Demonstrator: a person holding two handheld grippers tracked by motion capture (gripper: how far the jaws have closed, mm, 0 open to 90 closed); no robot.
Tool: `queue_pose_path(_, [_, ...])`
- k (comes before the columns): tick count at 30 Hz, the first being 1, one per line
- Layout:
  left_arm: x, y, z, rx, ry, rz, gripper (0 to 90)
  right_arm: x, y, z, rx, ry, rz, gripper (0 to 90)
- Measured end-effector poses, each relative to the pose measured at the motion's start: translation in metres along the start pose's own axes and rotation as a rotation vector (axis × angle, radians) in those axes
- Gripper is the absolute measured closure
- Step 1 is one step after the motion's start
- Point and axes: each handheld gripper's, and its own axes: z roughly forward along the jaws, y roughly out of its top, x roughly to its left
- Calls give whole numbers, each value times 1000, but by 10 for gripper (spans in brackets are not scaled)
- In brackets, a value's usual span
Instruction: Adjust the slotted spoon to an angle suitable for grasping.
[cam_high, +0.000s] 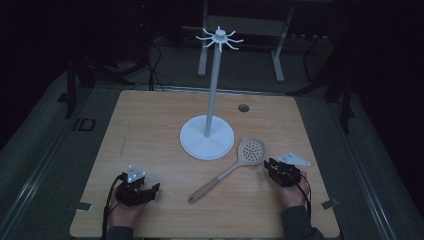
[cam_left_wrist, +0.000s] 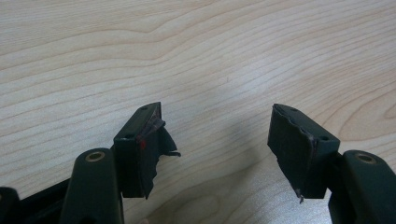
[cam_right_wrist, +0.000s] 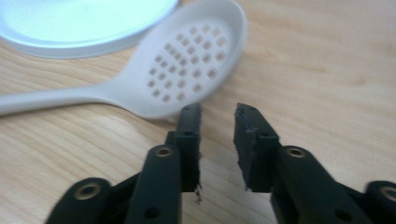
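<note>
A light wooden table (cam_high: 150, 125) carries a white utensil stand (cam_high: 214, 90): a thin upright pole on a round flat base, with a ring of curved hooks at the top. The base sits near the table's middle, toward the far side.

A pale grey slotted spoon with a tan wooden handle (cam_high: 227, 170) lies flat on the table, just near-right of the stand's base. Its long axis runs diagonally. The round perforated bowl points to the far right and lies close beside the base rim without clearly touching it; the handle end points to the near left, toward the person's edge.

The left gripper (cam_high: 145, 191) is held in the person's left hand (cam_high: 122, 212) low over the near-left part of the table, well apart from the spoon. In the left gripper view its jaws stand wide apart over bare wood grain, nothing between them; the pad on one jaw is torn and ragged.

The right gripper (cam_high: 274, 167) is held in the person's right hand (cam_high: 292, 192) at the near right, just beside the spoon's bowl. In the right gripper view its jaws are parted by a narrow gap, empty, with the tips just short of the bowl's rim. The perforated bowl lies ahead of the tips, the neck leading off to that view's left, the stand's base edge beyond.

A small dark round hole (cam_high: 243, 107) sits in the tabletop at the far right.
</note>
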Motion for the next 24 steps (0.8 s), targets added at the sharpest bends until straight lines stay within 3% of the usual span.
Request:
queue_pose_path(5, [-1, 0, 0, 2, 1, 2, 361, 10, 5, -3, 10, 18, -49, 778])
queue_pose_path(7, [0, -1, 0, 1, 1, -1, 361, 15, 11, -3, 19, 50, -65, 812])
queue_pose_path(10, [0, -1, 0, 1, 2, -5, 362, 21, 18, -4, 22, 46, -98, 849])
queue_pose_path(20, [0, 0, 0, 0, 1, -3, 362, 32, 46, 2, -5, 73, -143, 847])
queue_pose_path(24, [0, 0, 0, -1, 1, -1, 362, 34, 57, 6, -10, 77, -158, 897])
